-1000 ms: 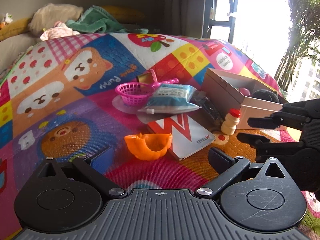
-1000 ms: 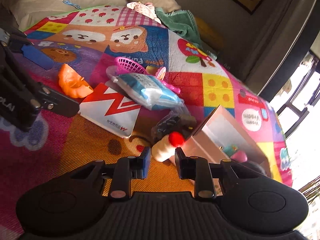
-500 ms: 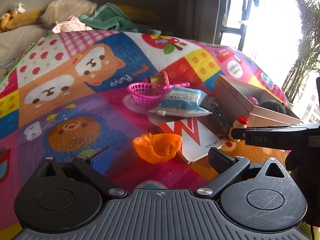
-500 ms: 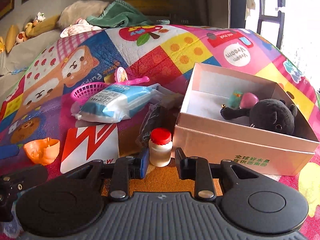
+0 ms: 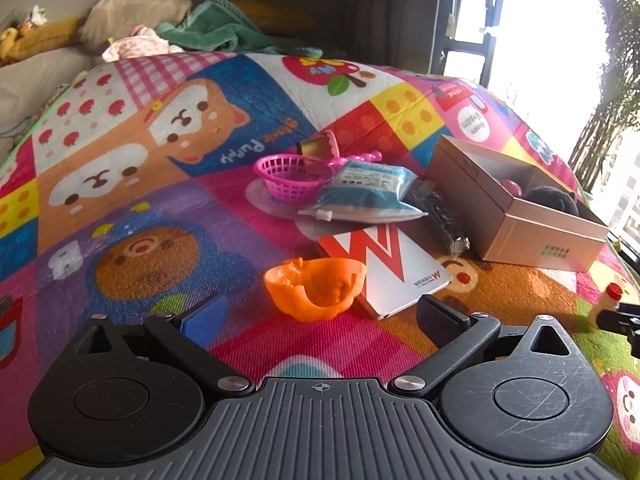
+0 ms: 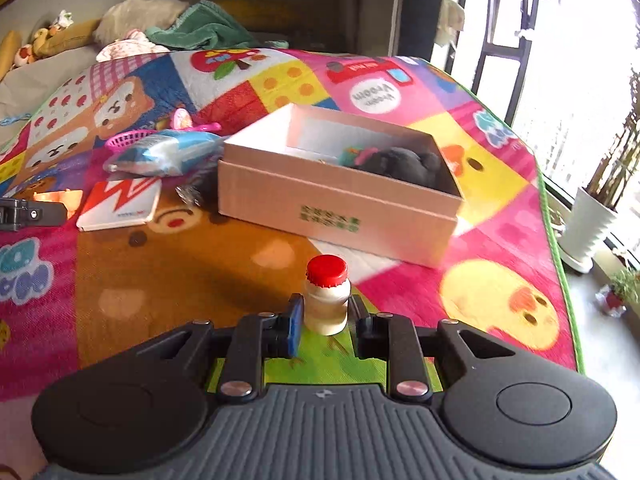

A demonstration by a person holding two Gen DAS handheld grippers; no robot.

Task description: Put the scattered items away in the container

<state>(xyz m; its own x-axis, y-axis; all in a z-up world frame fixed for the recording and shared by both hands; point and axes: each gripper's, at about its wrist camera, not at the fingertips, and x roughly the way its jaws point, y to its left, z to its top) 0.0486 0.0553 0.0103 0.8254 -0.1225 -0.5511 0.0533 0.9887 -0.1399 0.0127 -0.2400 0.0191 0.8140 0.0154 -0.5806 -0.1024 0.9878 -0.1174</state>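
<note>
Right gripper clamped on small red-capped bottle, upright between the pads, held in front of the cardboard box, on its printed long side. Right view looks down into the box: black plush toy plus a teal-and-pink item against its far wall. Left view only catches the plush top and a pink bit over the box rim, and shows the bottle tiny at frame edge, well in front of the box.

Left gripper wide apart, holding nothing, hovering over the play mat. Left view shows what the right barely does: orange toy bowl between the fingers' line of sight, well left of the box, touching the white-red booklet. Blue packet and pink basket further left of the box; dark wrapped item just beside the box wall. Right view sees booklet and packet left of the box, basket partly hidden.
</note>
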